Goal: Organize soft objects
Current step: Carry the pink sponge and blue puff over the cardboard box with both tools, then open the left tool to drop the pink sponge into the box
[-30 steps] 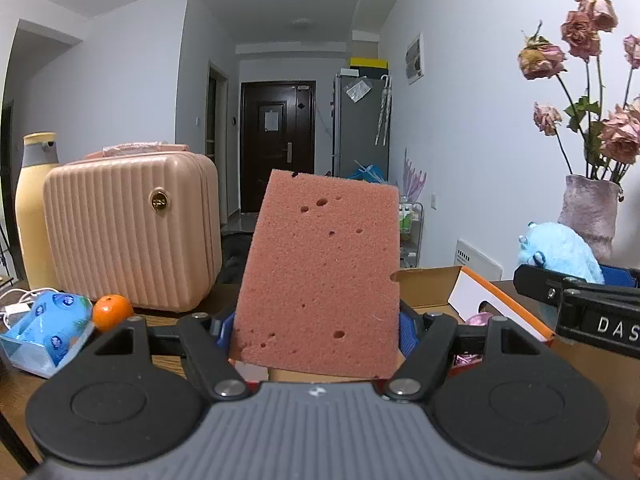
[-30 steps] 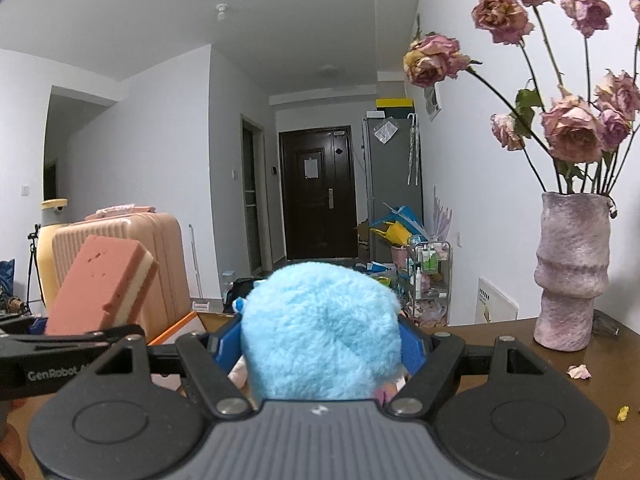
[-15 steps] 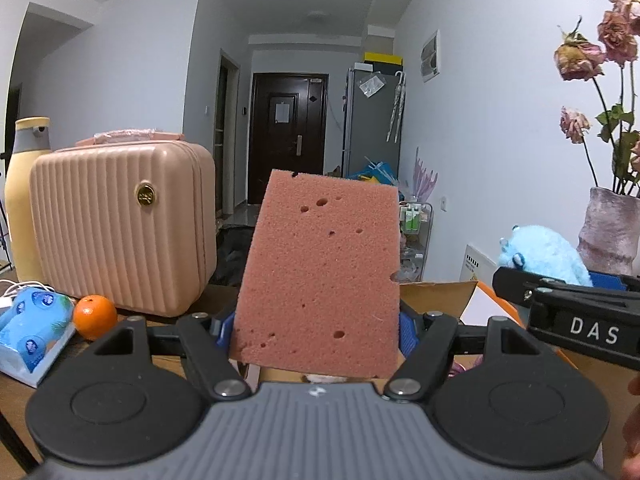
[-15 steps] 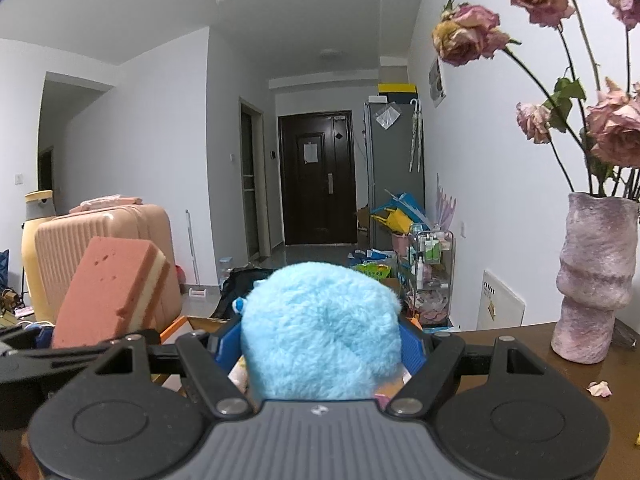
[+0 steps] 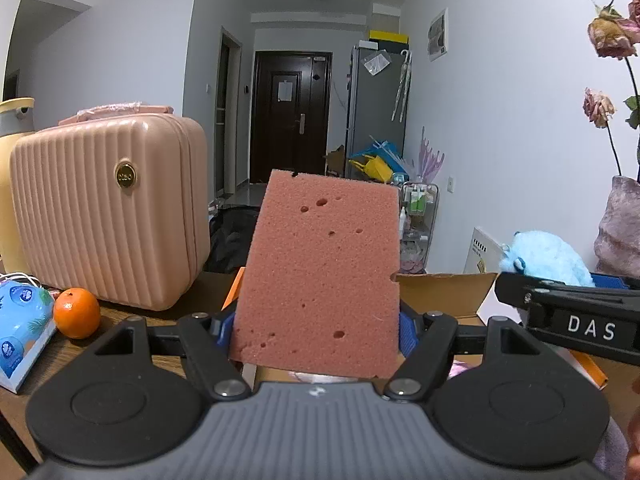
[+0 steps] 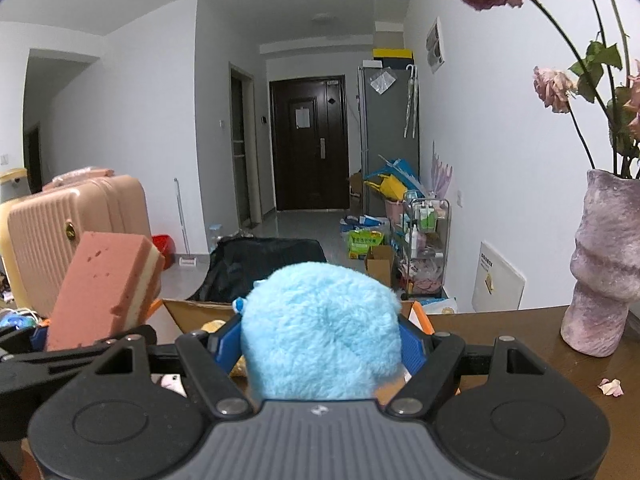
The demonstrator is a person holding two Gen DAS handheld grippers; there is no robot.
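My left gripper [image 5: 318,330] is shut on a pink sponge [image 5: 320,268] and holds it upright above an open cardboard box [image 5: 440,292]. The sponge also shows in the right wrist view [image 6: 104,286], with a cream layer on its side. My right gripper [image 6: 320,350] is shut on a fluffy light-blue plush toy [image 6: 320,328], held over the same box [image 6: 188,312]. In the left wrist view the plush [image 5: 548,258] and the right gripper [image 5: 568,312] sit at the right. Small items lie inside the box, mostly hidden.
A pink ribbed case [image 5: 108,208] stands on the wooden table at the left, with an orange [image 5: 76,313] and a blue tissue pack [image 5: 20,324] in front of it. A purple vase of dried roses [image 6: 600,264] stands at the right.
Both grippers have shifted right and a little forward with their loads. The case, orange and vase have slid in the views. The grips have not changed.
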